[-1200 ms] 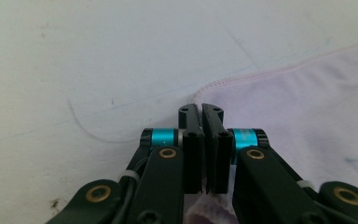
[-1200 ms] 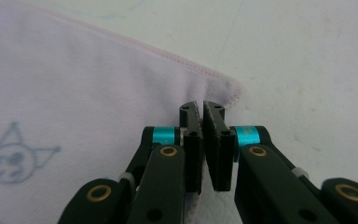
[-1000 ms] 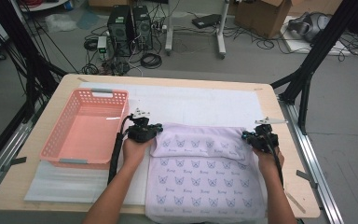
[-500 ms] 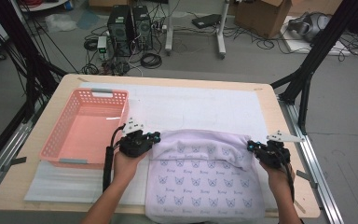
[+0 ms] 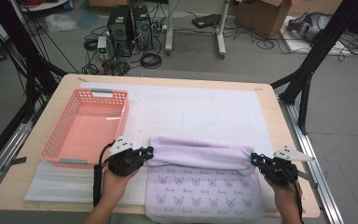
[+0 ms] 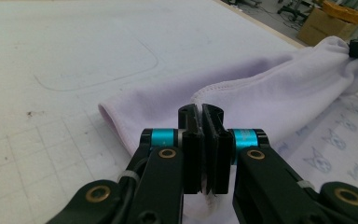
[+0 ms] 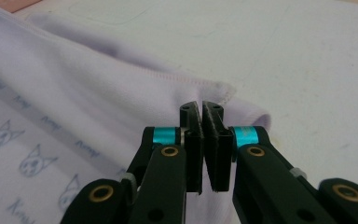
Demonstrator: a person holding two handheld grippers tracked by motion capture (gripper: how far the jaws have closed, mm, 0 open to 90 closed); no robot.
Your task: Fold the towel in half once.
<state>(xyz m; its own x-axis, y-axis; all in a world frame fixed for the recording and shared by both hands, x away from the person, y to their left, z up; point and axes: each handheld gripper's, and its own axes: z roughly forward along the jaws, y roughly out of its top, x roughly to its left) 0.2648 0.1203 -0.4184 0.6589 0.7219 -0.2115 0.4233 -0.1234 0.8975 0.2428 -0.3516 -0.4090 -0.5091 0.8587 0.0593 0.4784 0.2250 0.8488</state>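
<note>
Both corners pinched: left gripper [image 5: 145, 153] and right gripper [image 5: 256, 161] are clamped on the lilac cat-print towel [image 5: 205, 196], its far edge folding toward the person between them. Fold roughly halfway, I'd say; pink basket [image 5: 60, 149] beside the left gripper awaits.

— What does the frame cut off?
— The near edge of the lilac cloth [image 5: 205, 186] runs out at the bottom of the high view, along with both forearms.
— And what lies hidden?
— The cloth's hem where it passes between each gripper's jaws. The small lettering beside the printed cat faces is too blurred to read.
</note>
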